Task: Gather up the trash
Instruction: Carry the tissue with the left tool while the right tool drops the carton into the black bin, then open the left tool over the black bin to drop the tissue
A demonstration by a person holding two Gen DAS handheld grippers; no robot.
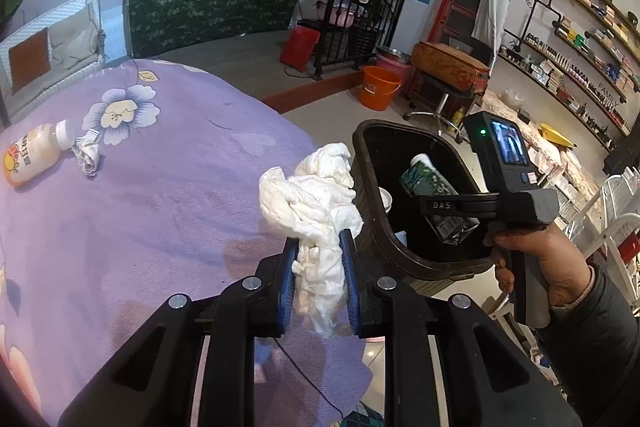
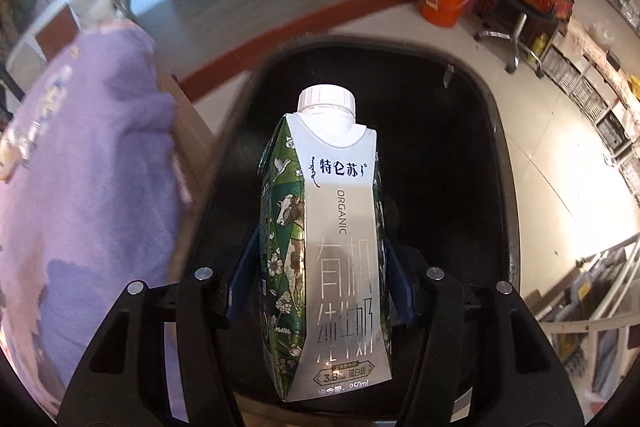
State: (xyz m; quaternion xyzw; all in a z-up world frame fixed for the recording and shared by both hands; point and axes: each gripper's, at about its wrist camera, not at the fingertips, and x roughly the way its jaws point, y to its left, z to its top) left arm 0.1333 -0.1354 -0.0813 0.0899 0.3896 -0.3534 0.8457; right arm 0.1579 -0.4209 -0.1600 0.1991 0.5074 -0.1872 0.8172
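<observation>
**Both hands loaded at the bin**

While the left gripper (image 1: pixel 320 267) stands over the edge of the purple bedspread (image 1: pixel 140 195), its blue pads are pinched narrow on a crumpled white tissue (image 1: pixel 312 195), which bulges out above the fingertips towards twelve o'clock. The grip sits low on the wad, probably because that is where the soft paper bunches enough to be caught. Just beside it, at two o'clock, the dark bin (image 1: pixel 372 227) waits on the floor against the bed, close enough that the tissue looks to need only a short swing over the rim.

In the right wrist view the right gripper (image 2: pixel 320 267) is closed at middling width on a green and silver milk carton (image 2: pixel 332 247), clamped by its two side faces with the white cap pointing away. The carton hangs inside the bin's mouth (image 2: pixel 492 131), so letting go seems the next step. The right hand (image 1: pixel 536 259) shows at three o'clock in the left view.

Farther off, at ten o'clock on the bedspread, a bottle (image 1: pixel 32 155) lies on its side, with a paper ball (image 1: pixel 88 155) at its cap; both are still to collect. An orange bucket (image 1: pixel 378 87) stands beyond, at one o'clock.
</observation>
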